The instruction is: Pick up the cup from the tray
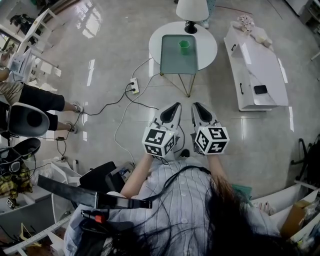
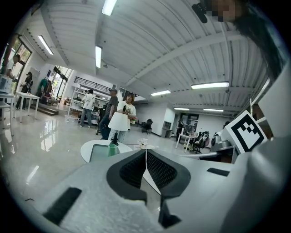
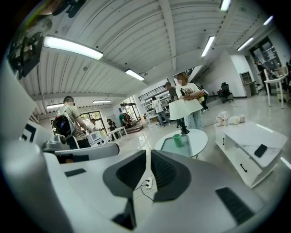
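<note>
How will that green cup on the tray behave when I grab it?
The cup looks small and plastic, so probably light and easily tipped. It stands upright, alone on the smooth tray, so a nudge may slide it. Its wall looks smooth; a loose grip might slip.

floor (image 1: 100, 65): glossy gray | furn: round wht table (image 1: 207, 50), wht low cabinet (image 1: 257, 70) | light: ceiling strip lamps (image 3: 72, 48)

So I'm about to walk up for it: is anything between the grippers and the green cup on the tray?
Nothing visible does. Only floor lies between the left gripper, the right gripper and the cup, with a power strip and cables low to the left. The lamp stands behind the cup.
</note>
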